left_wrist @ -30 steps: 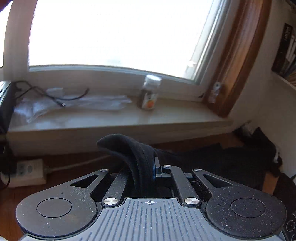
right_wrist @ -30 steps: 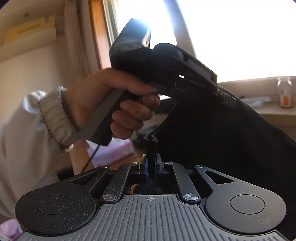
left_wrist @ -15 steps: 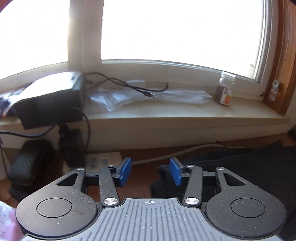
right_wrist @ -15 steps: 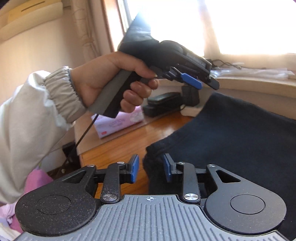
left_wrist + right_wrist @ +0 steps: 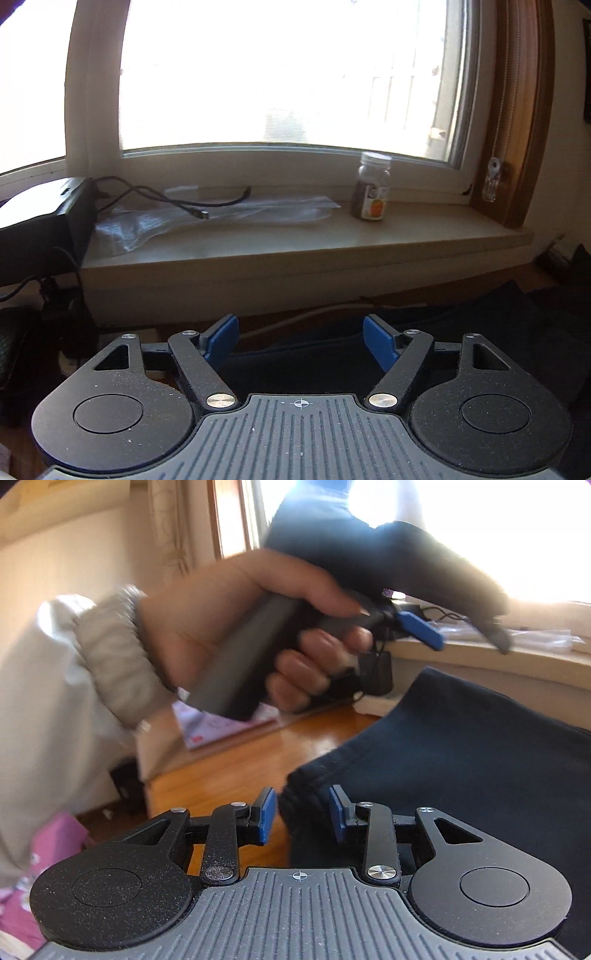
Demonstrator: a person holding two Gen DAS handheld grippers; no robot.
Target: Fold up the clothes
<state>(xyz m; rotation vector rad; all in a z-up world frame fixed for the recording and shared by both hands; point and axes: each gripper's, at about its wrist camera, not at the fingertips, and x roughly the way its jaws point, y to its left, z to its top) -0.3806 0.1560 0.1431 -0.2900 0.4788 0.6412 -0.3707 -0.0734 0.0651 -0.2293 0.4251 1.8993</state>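
A: Left wrist view. A clear jar [image 5: 371,192] with a pale lid stands upright on the windowsill [image 5: 424,230], dark contents filling it nearly to the neck. Beside it lie a crumpled clear plastic bag [image 5: 177,219] and a black cable [image 5: 173,201].

B: And the left gripper [image 5: 300,341]?

A: Its jaws are opening, blue pads [image 5: 380,345] wide apart, nothing pressed between them. The dark garment [image 5: 498,332] lies flat beneath and to the right, edges creased.

B: Right wrist view?

A: A pink-printed box [image 5: 221,727] sits at the far edge of the wooden floor [image 5: 229,771]; contents cannot be told. The same garment [image 5: 472,768], navy with a stitched hem, spreads across the floor below the sill. Its hemmed corner sits between the right gripper's [image 5: 302,821] pads, which stand parted and clear of the cloth.

B: The other gripper shows here?

A: Yes, blurred, held in a hand [image 5: 236,627] with a pale sleeve [image 5: 74,686], above the garment.
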